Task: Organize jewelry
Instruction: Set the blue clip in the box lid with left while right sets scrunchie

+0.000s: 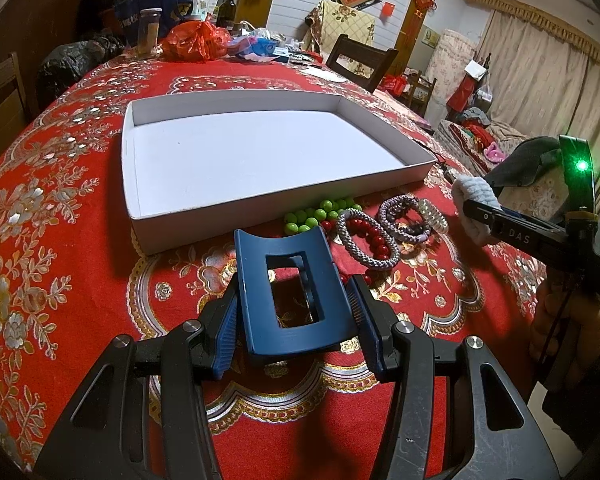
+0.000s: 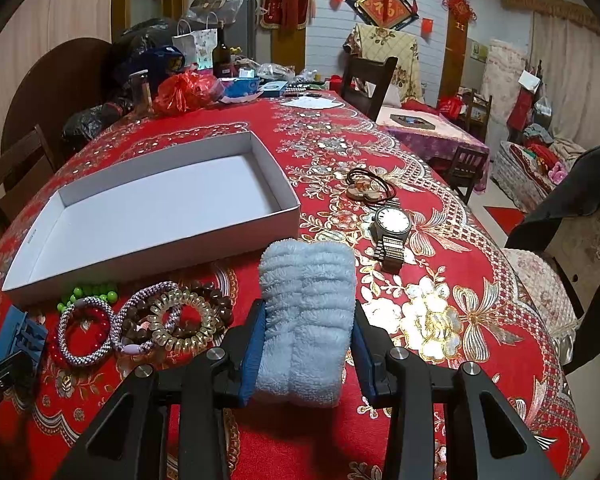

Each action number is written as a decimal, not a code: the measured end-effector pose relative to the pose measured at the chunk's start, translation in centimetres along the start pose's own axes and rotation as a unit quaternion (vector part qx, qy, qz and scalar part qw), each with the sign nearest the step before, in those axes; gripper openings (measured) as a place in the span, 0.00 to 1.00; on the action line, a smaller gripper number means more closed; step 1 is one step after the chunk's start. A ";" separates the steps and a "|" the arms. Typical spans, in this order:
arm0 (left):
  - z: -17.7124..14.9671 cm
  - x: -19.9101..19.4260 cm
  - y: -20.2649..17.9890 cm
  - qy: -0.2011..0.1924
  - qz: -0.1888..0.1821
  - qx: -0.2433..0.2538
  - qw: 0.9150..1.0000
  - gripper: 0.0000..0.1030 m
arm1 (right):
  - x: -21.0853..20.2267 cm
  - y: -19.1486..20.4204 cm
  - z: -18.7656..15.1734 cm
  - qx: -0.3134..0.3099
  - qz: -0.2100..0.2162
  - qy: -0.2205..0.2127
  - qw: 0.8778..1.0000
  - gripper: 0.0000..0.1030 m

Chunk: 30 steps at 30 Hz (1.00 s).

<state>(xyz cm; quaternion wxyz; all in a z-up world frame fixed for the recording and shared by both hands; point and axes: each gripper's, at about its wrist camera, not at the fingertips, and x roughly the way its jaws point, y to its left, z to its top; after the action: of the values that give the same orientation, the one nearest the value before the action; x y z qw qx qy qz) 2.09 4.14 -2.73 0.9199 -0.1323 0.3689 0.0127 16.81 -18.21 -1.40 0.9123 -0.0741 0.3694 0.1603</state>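
My left gripper (image 1: 294,300) is shut on a dark blue hair claw clip (image 1: 288,296), held just above the red tablecloth in front of the white shallow box (image 1: 148,236). My right gripper (image 2: 308,328) is shut on a fluffy pale blue scrunchie (image 2: 306,316), near the box's right front corner. The box (image 2: 156,244) has nothing inside. Between the two grippers lies a pile of bracelets and hair ties: green beads (image 1: 320,214), red beads (image 1: 370,236), braided purple bands (image 1: 400,216) and a clear coil tie (image 2: 184,320). A metal wristwatch (image 2: 392,228) lies right of the box.
Dark cord bracelets with a pendant (image 2: 370,188) lie beyond the watch. Bags, a bottle and jars (image 2: 188,80) crowd the table's far end. Wooden chairs (image 2: 368,80) stand around the table, one draped with a dark jacket (image 2: 580,208) at the right edge.
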 end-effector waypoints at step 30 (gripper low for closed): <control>3.7 -3.2 0.5 -0.093 -0.029 -0.027 0.995 0.49 | -0.5 1.3 3.5 0.014 0.080 -0.039 0.996 0.37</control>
<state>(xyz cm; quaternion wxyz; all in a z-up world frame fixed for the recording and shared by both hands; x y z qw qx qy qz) 2.16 5.79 1.88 0.9464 -0.1660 0.2769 0.0078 18.29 -16.25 1.44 0.9112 -0.0250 0.3408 0.2300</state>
